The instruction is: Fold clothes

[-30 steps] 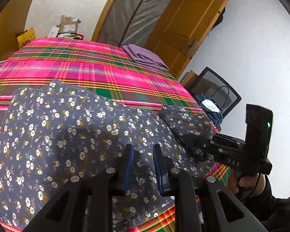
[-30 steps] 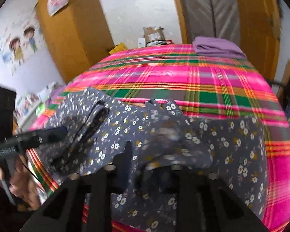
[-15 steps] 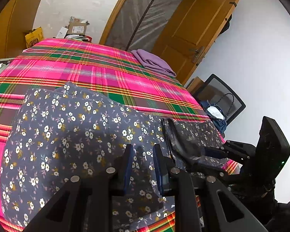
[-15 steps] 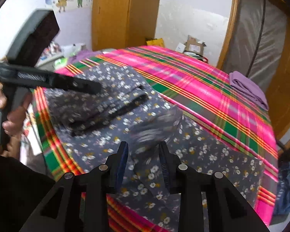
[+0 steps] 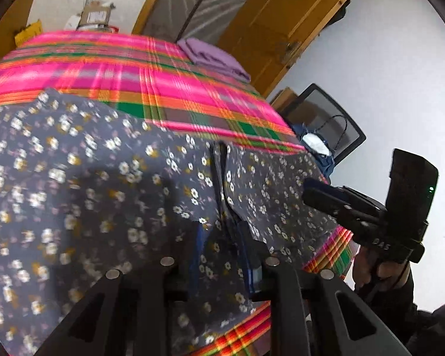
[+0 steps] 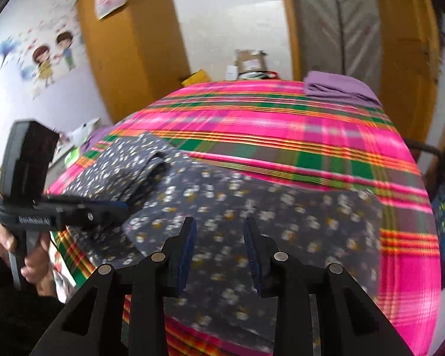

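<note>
A dark grey floral garment [image 5: 103,178] lies spread on the near half of the plaid-covered bed, with a sleeve folded over at its right side [image 5: 267,184]. It also shows in the right wrist view [image 6: 252,207]. My left gripper [image 5: 222,237] is open low over the garment's near edge, with cloth showing between its fingers. My right gripper [image 6: 219,231] is open and empty above the garment's near part. The right gripper also shows in the left wrist view [image 5: 326,195], at the garment's right edge. The left gripper shows in the right wrist view [image 6: 103,207], at the garment's left.
A pink, green and orange plaid bedcover [image 6: 281,136] covers the bed. A folded purple cloth [image 5: 216,56] lies at its far right corner. A black chair [image 5: 335,130] stands right of the bed. Wooden doors and a wardrobe [image 6: 133,44] stand behind. Boxes [image 6: 249,62] sit beyond the far edge.
The right gripper has let go of the folded sleeve, opened and drawn back toward the near edge. The left gripper has dropped lower over the garment's near edge and opened wider.
</note>
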